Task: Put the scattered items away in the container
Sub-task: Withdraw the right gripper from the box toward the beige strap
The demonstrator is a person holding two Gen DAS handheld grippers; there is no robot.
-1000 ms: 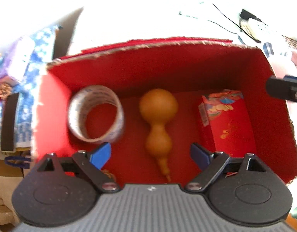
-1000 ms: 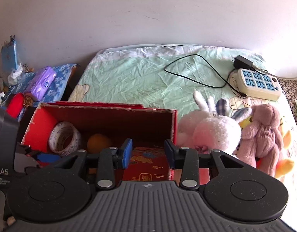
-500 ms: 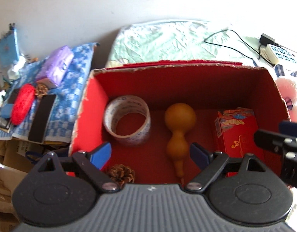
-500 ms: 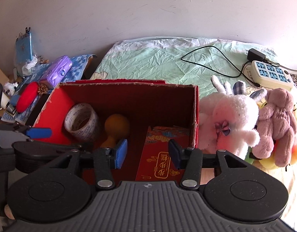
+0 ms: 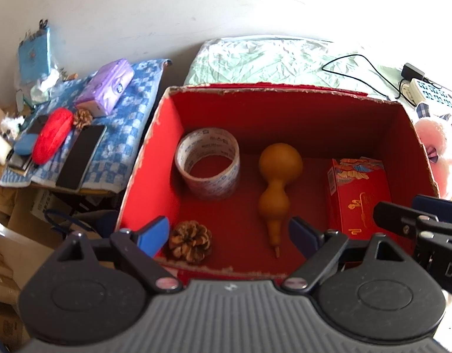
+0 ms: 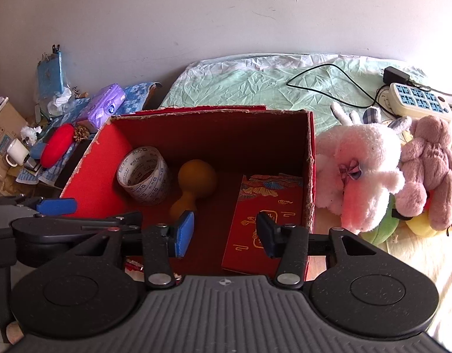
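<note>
The red cardboard box (image 5: 270, 91) stands open on the bed. Inside lie a tape roll (image 5: 208, 164), a brown gourd (image 5: 277, 182), a red gift packet (image 5: 358, 194) and a pine cone (image 5: 190, 241). My left gripper (image 5: 229, 235) hovers over the box's near edge, open and empty. My right gripper (image 6: 225, 232) is open above the red gift packet (image 6: 267, 206), with nothing between its pads. The right wrist view also shows the box (image 6: 208, 111), the tape roll (image 6: 143, 176), the gourd (image 6: 196, 179) and the left gripper (image 6: 55, 206) at the left.
Left of the box, a blue checked cloth (image 5: 129, 123) holds a purple tissue pack (image 5: 108, 86), a red case (image 5: 51, 135), a second pine cone (image 5: 82, 117) and a black phone (image 5: 80, 156). Plush toys (image 6: 361, 170) and a power strip (image 6: 417, 103) lie to the right.
Both grippers have drawn back and up from the box, so more of it shows. The right jaws have widened. The pine cone in the box came into the left wrist view.
</note>
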